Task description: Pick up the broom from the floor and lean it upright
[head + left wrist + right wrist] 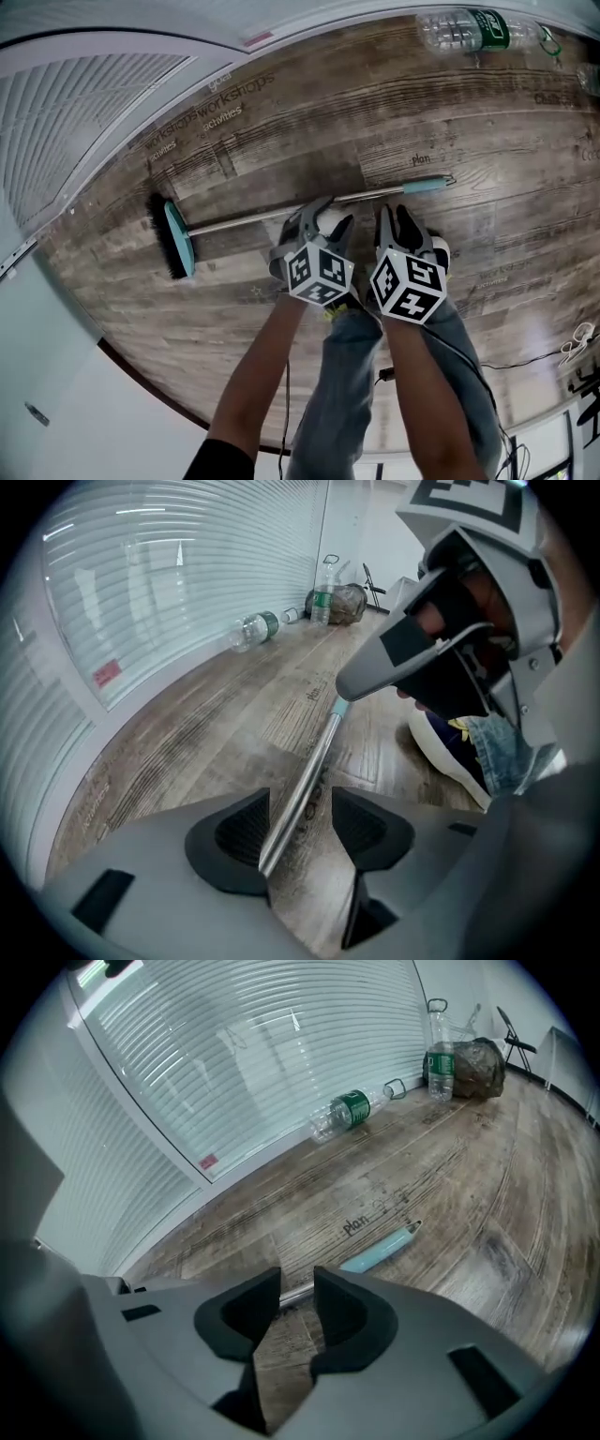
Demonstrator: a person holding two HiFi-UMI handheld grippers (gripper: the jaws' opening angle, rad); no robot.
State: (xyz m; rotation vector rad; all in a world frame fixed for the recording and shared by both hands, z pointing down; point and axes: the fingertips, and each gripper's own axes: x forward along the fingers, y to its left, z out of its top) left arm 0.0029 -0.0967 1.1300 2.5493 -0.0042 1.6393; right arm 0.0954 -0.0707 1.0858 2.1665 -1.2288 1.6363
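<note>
1. Reaching for the broom [281,217] was the step in hand. It lay flat on the wooden floor [309,122], with its brush head [175,240] toward the slatted wall [75,103] and its teal grip end [424,185] at the far side.
2. The left tool [296,823] hung over the middle of the metal handle with its jaws spread wide. The handle ran through the gap, close to one pad but not pinched, so this tool was released.
3. The right tool [296,1305] sat just beside it, nearer the teal end. Its jaws stood apart by a narrower gap, with the handle showing across that gap beyond the pads. It gripped nothing either.
4. Nothing looked lifted yet. The next move probably called for both tools to settle lower until the handle sat squarely between the pads, then close firmly, since a thin, smooth, round shaft could roll or slip.
5. After that, raising the grip end while the brush head stayed on the floor would likely stand it up to lean against the wall. A plastic bottle [469,30] lay well apart from the broom.
</note>
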